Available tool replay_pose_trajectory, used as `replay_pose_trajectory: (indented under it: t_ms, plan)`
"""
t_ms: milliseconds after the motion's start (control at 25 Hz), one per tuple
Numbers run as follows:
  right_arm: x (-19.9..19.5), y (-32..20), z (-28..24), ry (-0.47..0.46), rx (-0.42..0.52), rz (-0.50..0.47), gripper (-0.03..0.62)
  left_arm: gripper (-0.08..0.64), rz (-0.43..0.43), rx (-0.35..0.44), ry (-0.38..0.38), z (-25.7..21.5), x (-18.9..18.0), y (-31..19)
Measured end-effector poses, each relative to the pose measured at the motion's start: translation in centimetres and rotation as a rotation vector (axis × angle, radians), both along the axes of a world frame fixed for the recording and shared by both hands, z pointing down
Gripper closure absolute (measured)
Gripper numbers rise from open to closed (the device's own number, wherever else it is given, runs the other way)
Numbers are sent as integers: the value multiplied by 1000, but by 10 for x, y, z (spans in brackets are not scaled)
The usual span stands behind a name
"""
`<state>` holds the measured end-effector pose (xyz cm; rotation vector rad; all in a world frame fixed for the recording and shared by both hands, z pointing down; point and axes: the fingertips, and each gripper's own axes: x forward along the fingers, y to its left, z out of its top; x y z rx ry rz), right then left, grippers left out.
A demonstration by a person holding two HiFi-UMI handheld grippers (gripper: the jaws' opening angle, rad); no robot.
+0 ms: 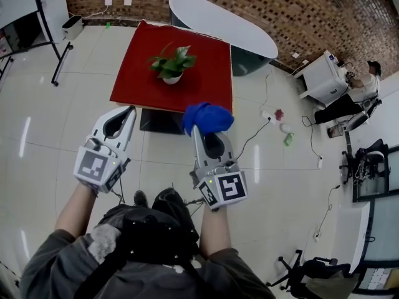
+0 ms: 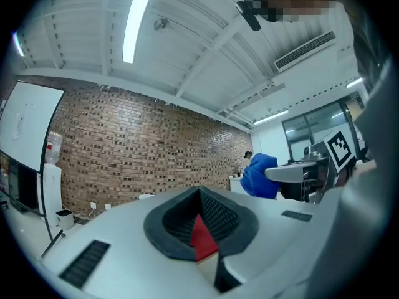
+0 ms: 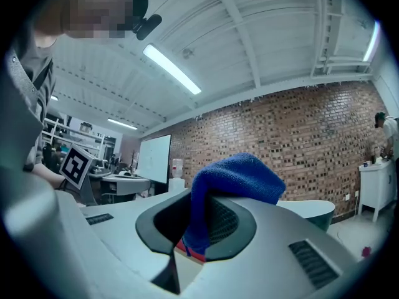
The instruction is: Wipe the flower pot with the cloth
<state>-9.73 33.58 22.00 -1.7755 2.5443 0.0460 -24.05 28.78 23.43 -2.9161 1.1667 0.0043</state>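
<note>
A white flower pot [image 1: 171, 78] with a green leafy plant stands in the middle of a red table [image 1: 206, 80], ahead of both grippers. My right gripper [image 1: 198, 128] is shut on a blue cloth [image 1: 207, 117] that bunches over its tips, short of the table's near edge. In the right gripper view the blue cloth [image 3: 234, 179] hangs pinched between the jaws. My left gripper [image 1: 129, 109] is shut with nothing in it, level and beside the right one. From the left gripper view the blue cloth [image 2: 259, 174] shows at the right, and a sliver of red table between the jaws.
A white oval table [image 1: 224, 23] stands behind the red one, against a brick wall [image 1: 299, 11]. A whiteboard stand [image 1: 59, 55] is at the left. A person [image 1: 355, 95] sits at a white cabinet [image 1: 324, 76] at the right. Cables and small items [image 1: 280, 126] lie on the tiled floor.
</note>
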Motion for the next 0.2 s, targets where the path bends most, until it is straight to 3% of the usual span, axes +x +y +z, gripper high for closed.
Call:
replay_pose_trajectory:
  t_ms: [200]
  plan:
    - [36, 28, -39, -12, -4, 5, 529, 552, -5, -18, -10, -43, 35, 28]
